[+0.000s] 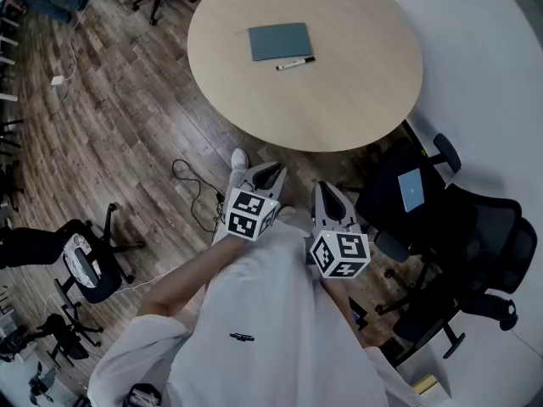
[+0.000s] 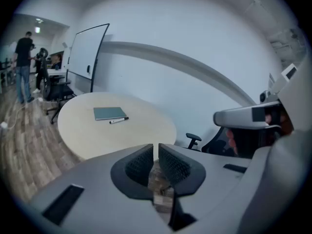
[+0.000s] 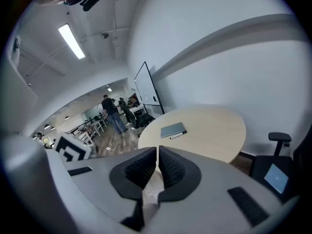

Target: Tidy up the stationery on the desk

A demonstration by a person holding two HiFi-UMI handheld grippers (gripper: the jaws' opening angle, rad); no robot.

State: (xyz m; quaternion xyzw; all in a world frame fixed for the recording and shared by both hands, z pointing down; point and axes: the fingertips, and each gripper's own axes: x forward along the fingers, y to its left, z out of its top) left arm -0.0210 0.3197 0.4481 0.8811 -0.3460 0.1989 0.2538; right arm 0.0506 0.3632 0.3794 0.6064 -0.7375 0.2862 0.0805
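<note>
Locate the left hand-held gripper (image 1: 270,171) in the lower half of the head view, over the wood floor (image 1: 127,125) and short of the round tabletop (image 1: 356,91). Read the jaws as clenched: pads drawn together to a thin slit, nothing between them. Locate the right hand-held gripper (image 1: 327,192) just beside it at 3 o'clock. Read the same state: clenched, pads together, empty. Both pointed toward 12 o'clock and tilted downward, well apart from the stationery.

Find the grey-green notebook (image 1: 280,41) lying flat on the tabletop at 12 o'clock from both hand-held grippers. Find the pen (image 1: 294,63) just beside the notebook's near edge, at 6 o'clock from it, white barrel with dark cap toward 3 o'clock.

Note a black office chair (image 1: 458,227) at 3 o'clock of the right hand-held gripper.
</note>
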